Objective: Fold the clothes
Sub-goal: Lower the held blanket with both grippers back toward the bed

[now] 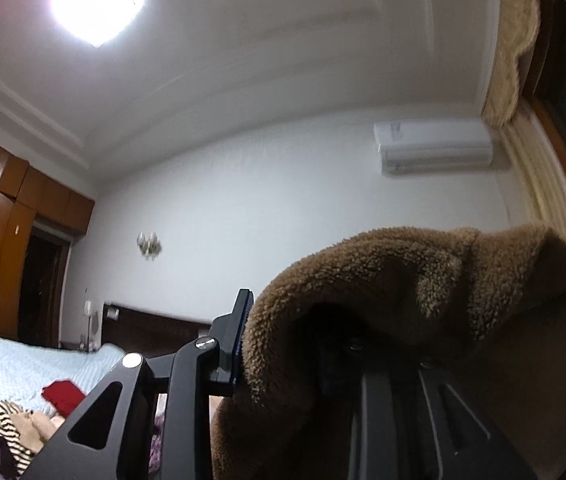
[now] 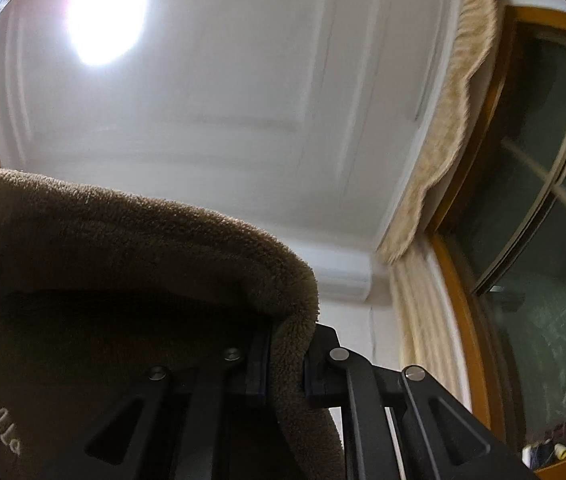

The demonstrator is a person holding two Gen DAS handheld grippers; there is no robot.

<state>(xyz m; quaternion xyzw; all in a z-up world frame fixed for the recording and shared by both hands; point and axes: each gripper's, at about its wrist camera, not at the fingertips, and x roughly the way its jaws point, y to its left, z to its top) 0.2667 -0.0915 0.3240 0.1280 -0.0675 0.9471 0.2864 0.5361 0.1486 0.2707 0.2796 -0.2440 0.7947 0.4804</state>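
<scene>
Both cameras look up to the ceiling. The left gripper (image 1: pixel 283 340) is closed on an edge of the brown fleece garment (image 1: pixel 423 320); the cloth covers its right finger, so only the left one is visible. The right gripper (image 2: pixel 287 364) pinches the same garment (image 2: pixel 123 264) between its nearly closed fingers. Far at the left, on the bed (image 1: pixel 11 364), lie a red cloth (image 1: pixel 63 396) and a striped cloth (image 1: pixel 11 436)

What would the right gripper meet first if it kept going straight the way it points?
Apart from the brown fleece garment pinched in the right gripper, the way looks free up to the white ceiling, though depth is hard to judge.
</scene>
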